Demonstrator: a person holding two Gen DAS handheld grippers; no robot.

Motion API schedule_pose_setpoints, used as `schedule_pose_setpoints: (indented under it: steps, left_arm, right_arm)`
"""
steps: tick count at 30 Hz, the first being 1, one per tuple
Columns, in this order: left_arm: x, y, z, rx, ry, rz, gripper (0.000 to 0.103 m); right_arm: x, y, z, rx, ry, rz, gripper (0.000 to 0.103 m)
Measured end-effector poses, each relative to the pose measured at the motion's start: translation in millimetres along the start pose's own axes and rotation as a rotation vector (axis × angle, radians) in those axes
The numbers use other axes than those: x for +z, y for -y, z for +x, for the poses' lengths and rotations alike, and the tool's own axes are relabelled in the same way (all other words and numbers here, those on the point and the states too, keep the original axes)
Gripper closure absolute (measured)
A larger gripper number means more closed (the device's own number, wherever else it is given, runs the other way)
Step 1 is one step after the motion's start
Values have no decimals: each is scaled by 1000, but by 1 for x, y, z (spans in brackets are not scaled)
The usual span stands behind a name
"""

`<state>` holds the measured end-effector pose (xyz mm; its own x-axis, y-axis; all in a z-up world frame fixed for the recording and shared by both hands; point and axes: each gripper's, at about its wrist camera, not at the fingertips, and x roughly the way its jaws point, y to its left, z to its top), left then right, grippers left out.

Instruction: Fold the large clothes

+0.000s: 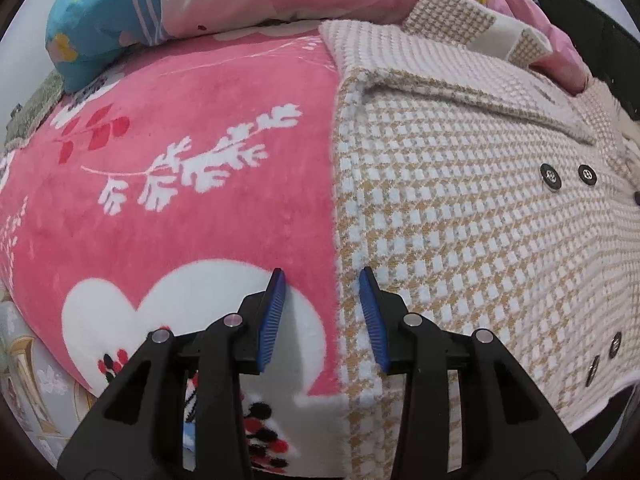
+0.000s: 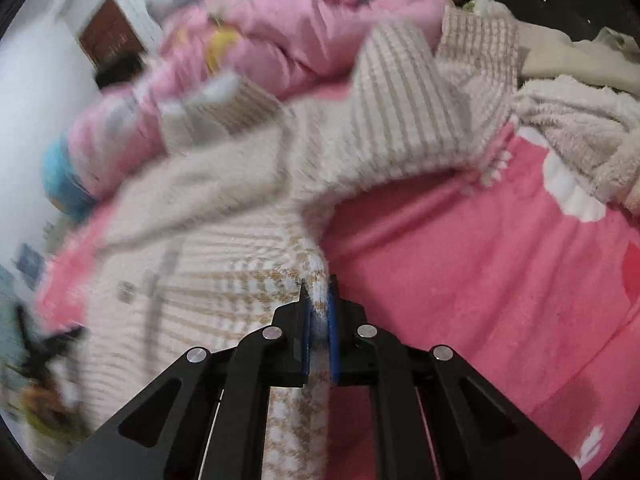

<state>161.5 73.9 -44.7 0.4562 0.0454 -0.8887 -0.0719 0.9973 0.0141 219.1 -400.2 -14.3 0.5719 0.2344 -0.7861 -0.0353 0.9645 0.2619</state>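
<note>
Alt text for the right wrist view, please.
The right tool is shut on the edge of a tan-and-white houndstooth coat lying on a pink blanket. Pink bedding is heaped behind; the picture is motion-blurred.

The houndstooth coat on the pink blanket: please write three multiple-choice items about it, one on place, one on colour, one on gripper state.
1. Where does the tan-and-white houndstooth wool coat lie?
A. on the pink fleece blanket
B. on a wooden chair
C. on a hanger

2. What colour are the coat's round buttons?
A. red
B. black
C. gold

3. What is the state of the right gripper?
A. open above the coat
B. shut on nothing
C. shut on the coat's edge

Answers: 1 A, the blanket shows beside the coat. 2 B, the buttons are dark against the weave. 3 C, coat fabric sits pinched between its blue pads.
</note>
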Motion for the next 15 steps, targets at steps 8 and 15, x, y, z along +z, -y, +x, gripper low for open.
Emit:
schedule_pose_setpoints:
  steps: [8,15]
  left_arm:
    - [-1,-2,-10,-5,35,13,65]
    - [-14,3,-12,-13,35,33,64]
  right_arm:
    - [-14,14,-13,-25,-48,73,84]
    - [-90,-52,-70,82,-92,-223,77]
